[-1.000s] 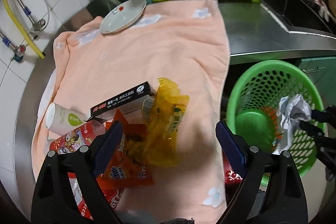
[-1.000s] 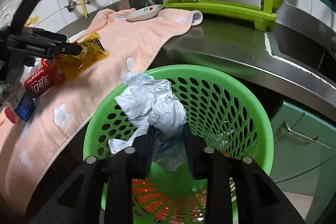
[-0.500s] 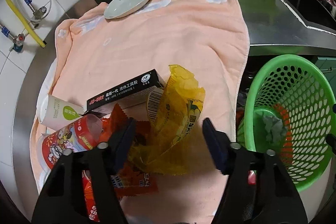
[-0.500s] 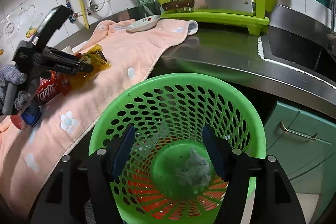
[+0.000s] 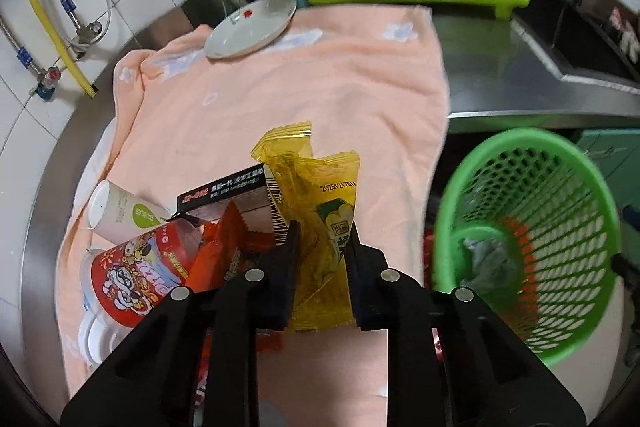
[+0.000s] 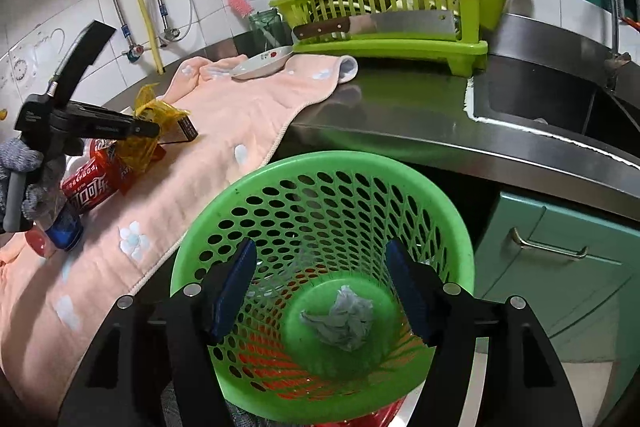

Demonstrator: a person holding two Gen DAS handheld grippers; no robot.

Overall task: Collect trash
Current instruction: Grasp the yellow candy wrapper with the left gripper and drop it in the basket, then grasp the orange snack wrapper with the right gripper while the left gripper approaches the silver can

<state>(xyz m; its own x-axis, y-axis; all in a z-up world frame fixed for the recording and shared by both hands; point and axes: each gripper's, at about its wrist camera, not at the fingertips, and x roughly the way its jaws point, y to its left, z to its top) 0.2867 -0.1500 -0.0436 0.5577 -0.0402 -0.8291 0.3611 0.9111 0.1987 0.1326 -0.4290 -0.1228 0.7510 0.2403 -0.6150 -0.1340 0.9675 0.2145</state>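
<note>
Now the left gripper (image 5: 320, 231) has its jaws clenched on the crinkled yellow plastic snack wrapper (image 5: 316, 211).
Wrapper's long axis runs along the jaws above the peach towel (image 5: 300, 79); green perforated plastic basket (image 5: 560, 155) lies rightward, off the counter, under the right gripper's (image 6: 320, 287) released, empty jaws.

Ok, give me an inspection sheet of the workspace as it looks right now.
Surface: steel counter partly covered by a peach towel.
Job's things: yellow wrapper; orange wrapper, red cup, black box and paper cup on the towel; green basket beside the counter holds one crumpled wad.
Clutter: plate, dish rack with a cleaver.
Grippers: left tongs shut on the yellow wrapper; right tongs open, empty, above the basket.
Cables: nothing seen.
Surroundings: tiled wall with pipes and a yellow hose, sink.
</note>
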